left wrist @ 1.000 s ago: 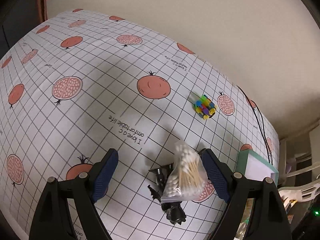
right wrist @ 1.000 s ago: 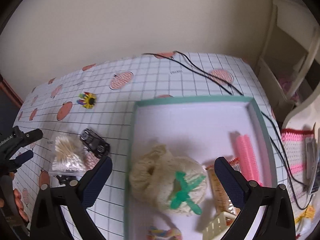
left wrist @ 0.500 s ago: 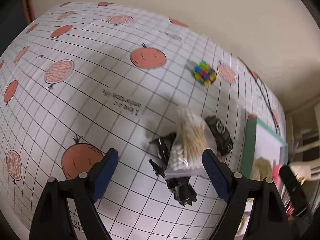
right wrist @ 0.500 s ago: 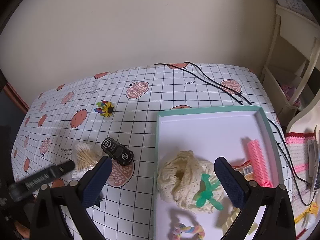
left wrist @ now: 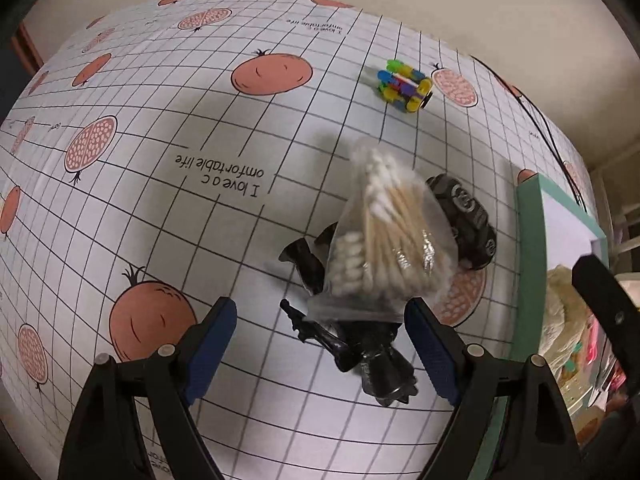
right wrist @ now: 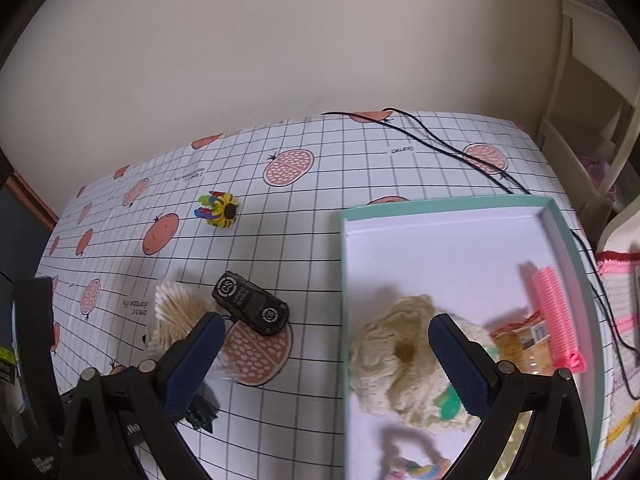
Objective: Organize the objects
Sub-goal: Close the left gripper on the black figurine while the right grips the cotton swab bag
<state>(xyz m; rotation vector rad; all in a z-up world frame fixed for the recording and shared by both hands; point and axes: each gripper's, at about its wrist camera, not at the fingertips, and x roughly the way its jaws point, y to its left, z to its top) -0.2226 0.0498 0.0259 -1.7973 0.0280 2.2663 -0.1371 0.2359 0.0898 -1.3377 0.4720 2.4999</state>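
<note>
A clear bag of cotton swabs (left wrist: 388,240) lies on the pomegranate-print tablecloth, partly over a black toy figure (left wrist: 360,352). A black toy car (left wrist: 464,220) rests just right of the bag. My left gripper (left wrist: 320,332) is open, its fingertips at the near end of the bag without touching it. My right gripper (right wrist: 324,344) is open and empty above the left edge of the teal tray (right wrist: 344,280). From the right wrist view the swabs (right wrist: 176,312) and car (right wrist: 252,304) lie left of the tray.
A colourful block toy (left wrist: 404,84) sits farther back on the cloth. The tray holds a cream fabric bundle (right wrist: 400,360), a pink roller (right wrist: 552,316) and small items. A black cable (right wrist: 480,160) runs behind the tray. A white shelf stands at the right.
My left gripper has come closer to the swab bag and turned right, so the car and tray show. My right gripper rose from the tray and shifted left over its edge.
</note>
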